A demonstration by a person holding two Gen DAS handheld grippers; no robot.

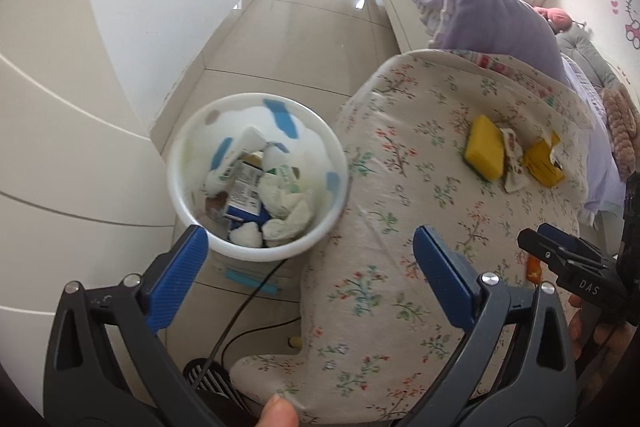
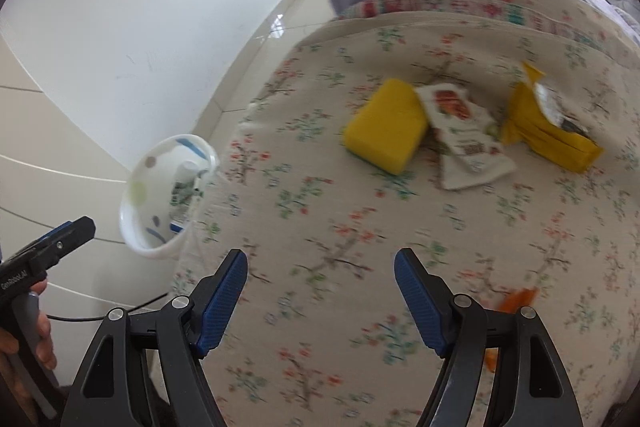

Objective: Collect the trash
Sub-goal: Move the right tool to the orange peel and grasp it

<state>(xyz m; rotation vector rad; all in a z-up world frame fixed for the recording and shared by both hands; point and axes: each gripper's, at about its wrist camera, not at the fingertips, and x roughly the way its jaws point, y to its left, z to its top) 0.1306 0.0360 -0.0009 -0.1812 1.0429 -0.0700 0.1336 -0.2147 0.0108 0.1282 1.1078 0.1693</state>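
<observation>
**Trash on the bed, bin beside it**

The floral bed (image 2: 320,227) carries a blocky yellow sponge (image 2: 386,125), a flat white wrapper (image 2: 464,131) lying lengthwise toward me, and a crumpled yellow packet (image 2: 548,131). The round white bin (image 1: 256,179) stands on the floor, full of paper. My left jaws (image 1: 310,267) and right jaws (image 2: 320,291) are released, empty.

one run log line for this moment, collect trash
left claw: open, empty | right claw: open, empty | bin: holds trash, on floor beside bed | left on bed: yellow sponge, white wrapper, yellow wrapper
</observation>
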